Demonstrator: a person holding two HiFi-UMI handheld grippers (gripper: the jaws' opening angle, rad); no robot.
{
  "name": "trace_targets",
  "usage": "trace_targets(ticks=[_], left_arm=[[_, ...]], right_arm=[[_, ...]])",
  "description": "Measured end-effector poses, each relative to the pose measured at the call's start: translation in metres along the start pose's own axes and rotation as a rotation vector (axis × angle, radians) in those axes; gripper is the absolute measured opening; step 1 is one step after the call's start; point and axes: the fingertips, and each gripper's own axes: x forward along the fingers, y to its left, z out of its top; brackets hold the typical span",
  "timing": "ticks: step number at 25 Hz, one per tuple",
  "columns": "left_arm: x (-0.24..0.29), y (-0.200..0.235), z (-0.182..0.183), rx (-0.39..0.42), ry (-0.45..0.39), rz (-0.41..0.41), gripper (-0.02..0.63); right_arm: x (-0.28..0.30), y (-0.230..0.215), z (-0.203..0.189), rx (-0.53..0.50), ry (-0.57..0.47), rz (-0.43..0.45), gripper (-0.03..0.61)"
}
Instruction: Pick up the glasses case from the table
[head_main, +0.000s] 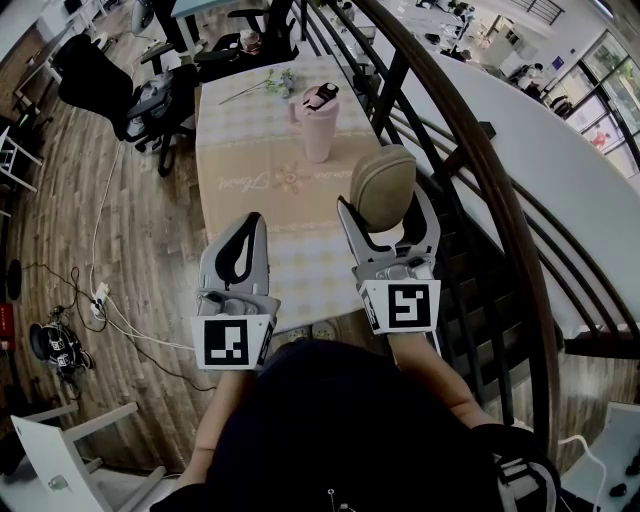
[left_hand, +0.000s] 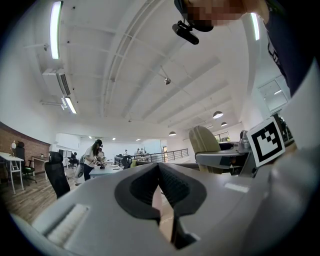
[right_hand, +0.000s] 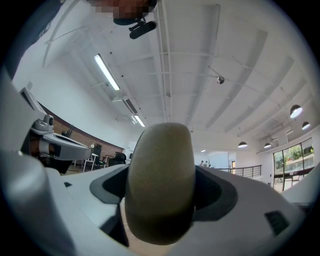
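**Glasses case is up off the bench**

The right tongs (head_main: 386, 207) are clamped on the tan glasses case (head_main: 383, 183), one jaw on each side. The case sticks up past the jaw tips, over the bench's (head_main: 250, 160) right edge. The left tongs (head_main: 253, 228) sit just left of that, jaws pressed together with nothing between them. A pink cup (head_main: 319, 122) and some flowers (head_main: 266, 84) sit further back on the bench.

Wood floor (head_main: 60, 200); black office chair (head_main: 100, 75); curved railing (head_main: 505, 205); ceiling strip lights (left_hand: 54, 30).
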Motion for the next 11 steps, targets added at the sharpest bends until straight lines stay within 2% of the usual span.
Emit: trace_targets(ticks=[11], left_arm=[[-0.0002, -0.0028, 0.0006, -0.002, -0.001, 0.006, 0.011]], right_arm=[[-0.0014, -0.0017, -0.0017, 0.004, 0.001, 0.003, 0.375]])
